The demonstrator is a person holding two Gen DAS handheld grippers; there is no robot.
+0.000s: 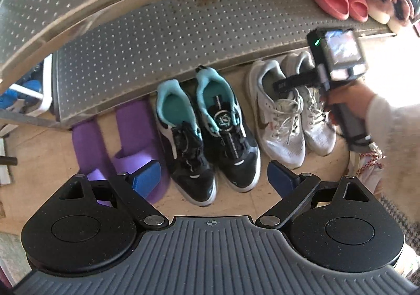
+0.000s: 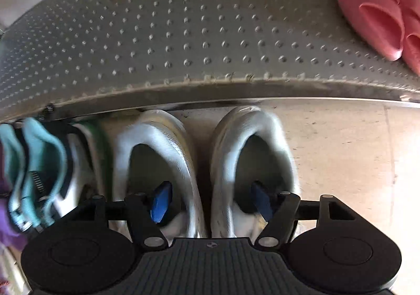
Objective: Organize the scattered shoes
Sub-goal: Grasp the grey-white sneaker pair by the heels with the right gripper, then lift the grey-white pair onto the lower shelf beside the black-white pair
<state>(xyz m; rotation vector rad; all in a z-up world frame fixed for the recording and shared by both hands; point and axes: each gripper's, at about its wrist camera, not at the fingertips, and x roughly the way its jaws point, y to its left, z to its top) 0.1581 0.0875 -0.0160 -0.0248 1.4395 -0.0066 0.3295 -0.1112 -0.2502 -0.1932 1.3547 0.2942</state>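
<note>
A: Left wrist view. My left hand-held gripper (image 1: 214, 180) hangs with jaws apart, gripping nothing, above the black lace-up sneakers with teal lining (image 1: 207, 134) on the floor at the perforated metal shelf (image 1: 147, 42).

B: Right wrist view. My right hand-held gripper (image 2: 211, 203) has one pad inside each shoe of the white mesh sneakers (image 2: 204, 163), jaws apart; grip cannot be told.

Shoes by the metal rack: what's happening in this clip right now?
A person holds tongs in each hand over shoes lined up on the floor. The right tongs have one finger inside each white sneaker, pinching nothing yet. The left tongs hang open above the black sneakers. Pink slippers sit on the rack.
</note>
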